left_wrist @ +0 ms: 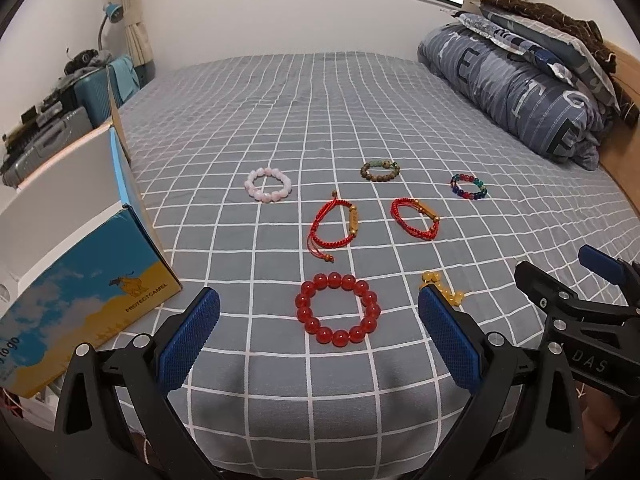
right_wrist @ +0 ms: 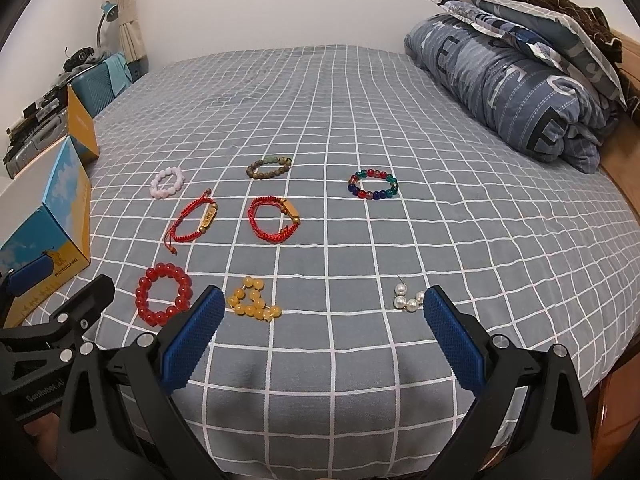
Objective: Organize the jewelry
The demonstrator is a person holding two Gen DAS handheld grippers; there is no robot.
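A bedroom: a bed (left_wrist: 320,380) under a grey sheet with a white grid fills both views, with a folded quilt (left_wrist: 520,92) at the far right and an open cardboard box (left_wrist: 100,280) on the left edge.

Nearest, both tools hover low over the front of the bed. The left gripper (left_wrist: 319,334) has its jaws spread wide and holds nothing; the right gripper (right_wrist: 320,332) is likewise wide open and empty.

Just ahead lie a red bead bracelet (left_wrist: 338,309), a yellow bead bracelet (right_wrist: 253,300) bunched up beside it, and a small pearl piece (right_wrist: 409,297) close to the right tool's outer finger. Further back sit two red cord bracelets (left_wrist: 334,224) (left_wrist: 416,218) side by side. Beyond them are a pink bracelet (left_wrist: 268,184), a brown bracelet (left_wrist: 380,171) and a multicoloured bracelet (left_wrist: 469,186).

Nothing appears sorted yet, so this looks like the start. The red bead bracelet sits framed between the left fingers; the likely next move is to lower, close on one side of its ring, and carry it to the box, if that is where the jewelry goes.
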